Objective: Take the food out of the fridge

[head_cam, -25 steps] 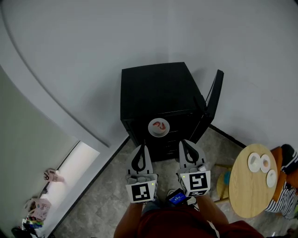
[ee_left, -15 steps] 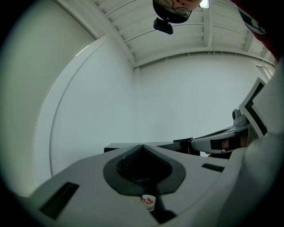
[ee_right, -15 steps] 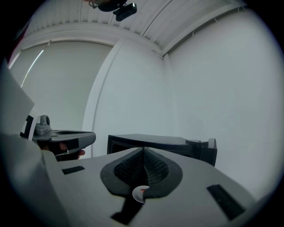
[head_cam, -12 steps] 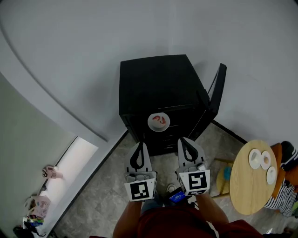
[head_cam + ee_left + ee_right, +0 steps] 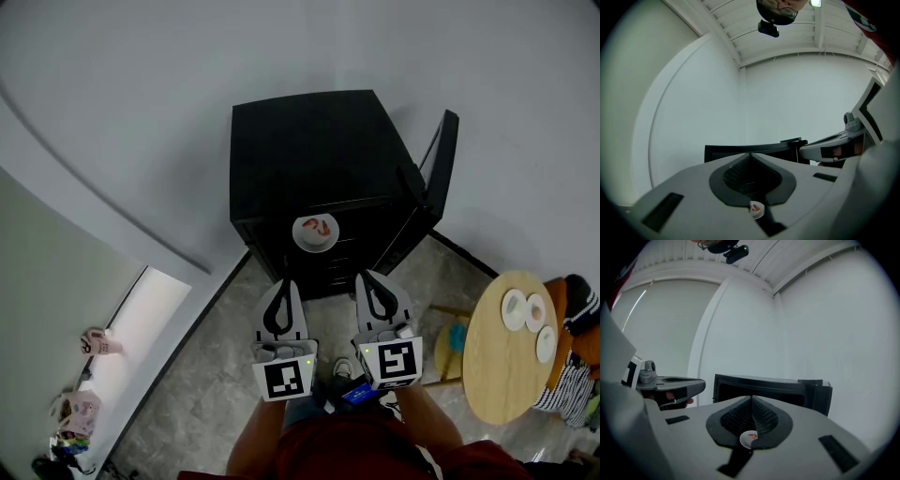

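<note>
1. The inside of the black fridge (image 5: 309, 150) is dark. You can make out only a white plate (image 5: 316, 234) with red food (image 5: 321, 226) on a shelf near the front. What kind of food it is I cannot tell. The door (image 5: 441, 155) stands open at the right.
2. Your arms are cut off at the bottom edge. The grippers are side by side and point toward the fridge, apart from it.
3. The left gripper (image 5: 284, 284) has its jaws together, with nothing between them.
4. The right gripper (image 5: 367, 277) is also closed and empty.

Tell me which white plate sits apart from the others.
The plate with red food inside the open black fridge; the other three cluster on the round wooden table.
</note>
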The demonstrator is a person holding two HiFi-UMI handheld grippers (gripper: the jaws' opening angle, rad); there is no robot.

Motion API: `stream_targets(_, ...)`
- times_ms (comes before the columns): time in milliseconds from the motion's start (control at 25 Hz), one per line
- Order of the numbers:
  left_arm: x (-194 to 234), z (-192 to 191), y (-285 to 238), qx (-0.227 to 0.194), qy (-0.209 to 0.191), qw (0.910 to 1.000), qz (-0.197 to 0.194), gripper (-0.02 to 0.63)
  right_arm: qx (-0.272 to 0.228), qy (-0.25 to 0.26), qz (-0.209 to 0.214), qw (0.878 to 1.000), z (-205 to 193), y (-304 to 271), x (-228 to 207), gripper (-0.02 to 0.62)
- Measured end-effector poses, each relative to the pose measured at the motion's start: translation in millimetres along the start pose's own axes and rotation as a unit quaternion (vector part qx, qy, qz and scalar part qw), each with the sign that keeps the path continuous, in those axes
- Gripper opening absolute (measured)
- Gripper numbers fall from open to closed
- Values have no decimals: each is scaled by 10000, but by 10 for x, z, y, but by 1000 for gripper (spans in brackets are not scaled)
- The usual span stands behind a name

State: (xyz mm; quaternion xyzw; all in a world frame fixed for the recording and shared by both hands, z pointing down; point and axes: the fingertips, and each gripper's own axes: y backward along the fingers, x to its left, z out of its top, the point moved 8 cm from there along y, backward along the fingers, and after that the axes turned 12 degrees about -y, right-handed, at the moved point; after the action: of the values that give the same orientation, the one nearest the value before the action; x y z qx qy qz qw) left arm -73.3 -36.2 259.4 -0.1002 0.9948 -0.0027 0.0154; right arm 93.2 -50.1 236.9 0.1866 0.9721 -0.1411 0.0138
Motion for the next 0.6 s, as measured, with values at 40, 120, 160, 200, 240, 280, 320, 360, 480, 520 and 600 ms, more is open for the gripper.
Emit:
stream_targets(40,-9,-23,-7,12,5,10000,-3,14,-19,5,-3,10000,-2,-14,0,23)
stream_targets(120,-27,-65,-19,36,33,10000,-7,14,-74,19,29,10000,-19,-41,3,23)
stream_targets(160,-34,-83,-25,46,50,10000,-7,14,-21,35,36,10000,-39,-50,2,23)
stream_targets(200,-39,-99,-30,57,64,10000,-7,14,52,50,35,10000,-61,-56,2,23)
stream_targets(240,-43,-115,-34,70,71,9999,-8,14,94,44,42,9999,-81,-64,5,23)
stream_targets(280,-47,-134,-35,83,73,9999,-10,14,113,26,54,9999,-103,-73,8,23)
stream_targets(320,-53,-157,-36,93,76,9999,-10,14,128,15,66,9999,-130,-81,9,23)
stream_targets(360,-59,-184,-35,105,87,9999,-3,14,139,18,80,9999,-162,-91,9,23)
stream_targets(480,-77,-278,-13,195,156,9997,38,14,24,109,165,9998,-220,-132,23,23)
stream_targets(520,-82,-309,-1,227,172,9996,47,14,-39,131,192,9997,-226,-142,32,23)
stream_targets(600,-93,-367,20,277,192,9994,60,14,-187,155,232,9994,-237,-158,44,23)
